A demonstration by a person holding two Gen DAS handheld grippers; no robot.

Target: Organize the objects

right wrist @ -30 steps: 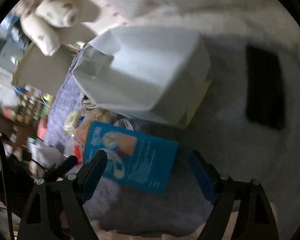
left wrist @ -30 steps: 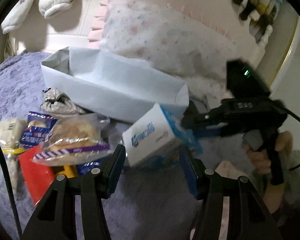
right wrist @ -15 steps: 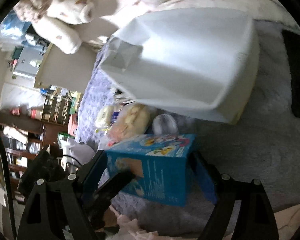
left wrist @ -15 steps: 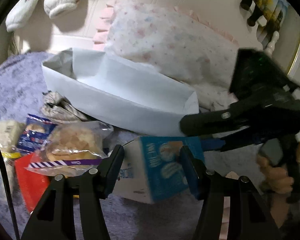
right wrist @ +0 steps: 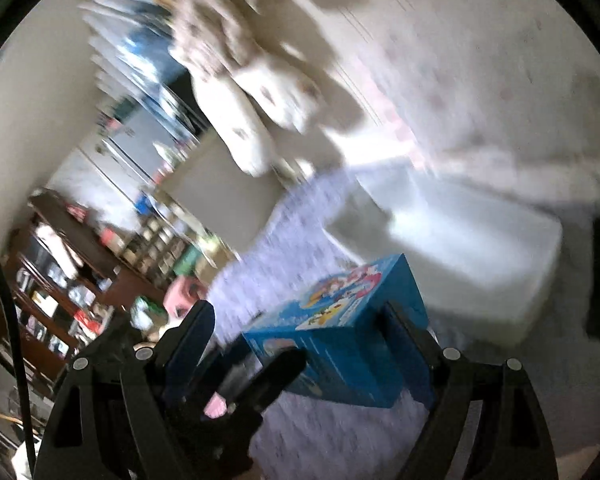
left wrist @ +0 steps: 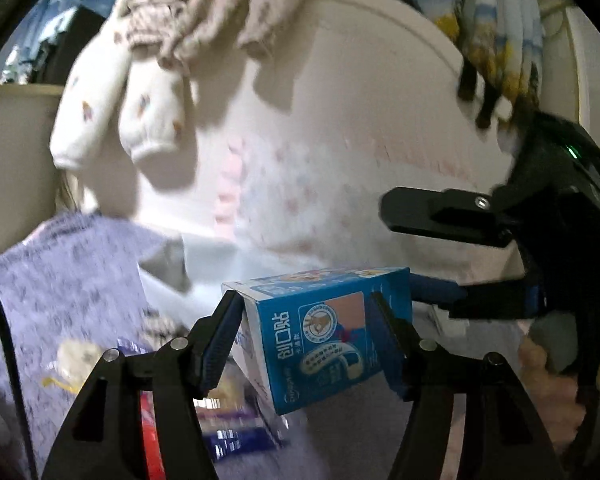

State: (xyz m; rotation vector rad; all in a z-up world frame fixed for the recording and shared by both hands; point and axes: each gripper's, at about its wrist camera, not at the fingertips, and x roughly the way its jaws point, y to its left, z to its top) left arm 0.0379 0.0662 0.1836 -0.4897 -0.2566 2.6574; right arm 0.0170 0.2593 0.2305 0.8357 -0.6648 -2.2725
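Blue carton (left wrist: pixel 324 328) aloft above purple blanket (left wrist: pixel 60 280), near white box (right wrist: pixel 472 240). Left gripper (left wrist: pixel 306 340) closed on side panels. Right gripper (right wrist: pixel 300 344) spread wide, only one pad near carton. Judged light, stiff cardboard, crushable; grip flat side faces, moderate pressure.

Snack packets (left wrist: pixel 228 432) motion-blurred and half hidden behind left gripper (left wrist: pixel 304 344)

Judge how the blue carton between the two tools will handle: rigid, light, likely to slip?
The blue carton looks like thin printed cardboard with crisp edges, so probably fairly stiff but crushable. It sits tilted between the left tool, so likely light. Its glossy faces may slip; the right tool also reaches it.
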